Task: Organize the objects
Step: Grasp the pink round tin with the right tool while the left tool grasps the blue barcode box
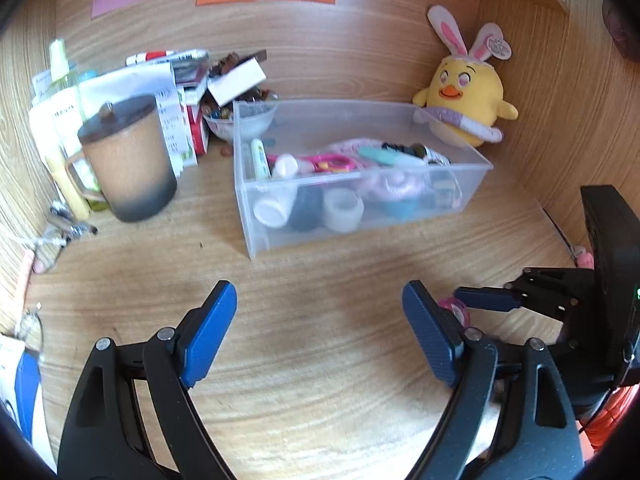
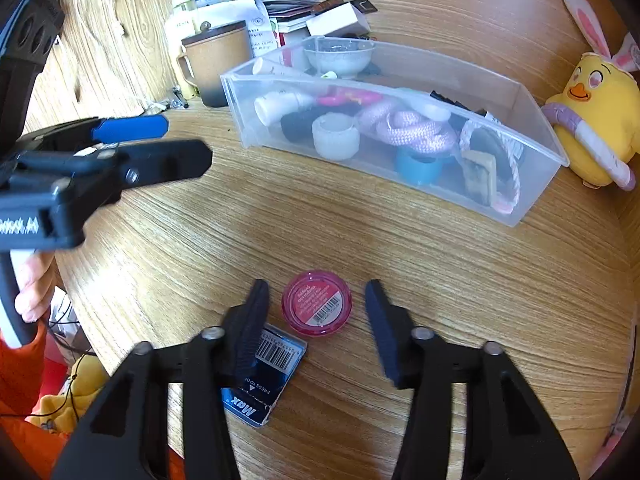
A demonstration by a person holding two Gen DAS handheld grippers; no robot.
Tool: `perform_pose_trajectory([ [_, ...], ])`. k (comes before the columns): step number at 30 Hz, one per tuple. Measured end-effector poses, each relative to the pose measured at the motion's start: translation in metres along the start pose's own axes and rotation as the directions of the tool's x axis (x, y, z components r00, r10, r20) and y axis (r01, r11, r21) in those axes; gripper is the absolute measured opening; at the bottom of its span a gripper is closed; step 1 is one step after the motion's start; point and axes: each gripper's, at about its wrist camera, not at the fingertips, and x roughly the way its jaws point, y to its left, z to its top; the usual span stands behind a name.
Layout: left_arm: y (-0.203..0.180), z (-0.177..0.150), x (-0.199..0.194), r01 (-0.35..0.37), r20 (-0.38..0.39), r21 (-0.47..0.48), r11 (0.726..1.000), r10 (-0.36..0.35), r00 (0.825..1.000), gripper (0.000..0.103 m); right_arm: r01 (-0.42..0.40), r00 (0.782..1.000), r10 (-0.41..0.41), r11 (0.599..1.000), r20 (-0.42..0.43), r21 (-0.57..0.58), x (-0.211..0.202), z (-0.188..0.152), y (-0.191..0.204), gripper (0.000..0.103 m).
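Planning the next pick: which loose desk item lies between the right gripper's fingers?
The pink round tin, centred between them; the blue Max packet sits under the left finger.

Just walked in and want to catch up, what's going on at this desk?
A person is tidying small items into a clear plastic bin. The right tongs are open around a small pink round container lying on the wooden desk, not yet gripping it. A blue Max packet lies beside it. The left tongs are open and empty.

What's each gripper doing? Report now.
Left gripper: open, holding nothing.
Right gripper: open, jaws either side of the pink tin, not gripping it.
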Motion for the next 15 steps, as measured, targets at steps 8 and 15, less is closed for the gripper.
perform_pose_trajectory([
  [8,-0.026,-0.02,0.009,0.061,-0.085,0.012,0.998,-0.06,0.995,0.085,0.057,0.996,-0.062,0.996,0.068,0.066,-0.025,-0.008,-0.023,0.032],
  [15,-0.062,-0.034,0.017,0.11,-0.129,0.052,0.993,-0.102,0.986,0.085,0.093,0.989,-0.108,0.984,0.097,0.149,-0.047,-0.019,-0.053,0.032],
])
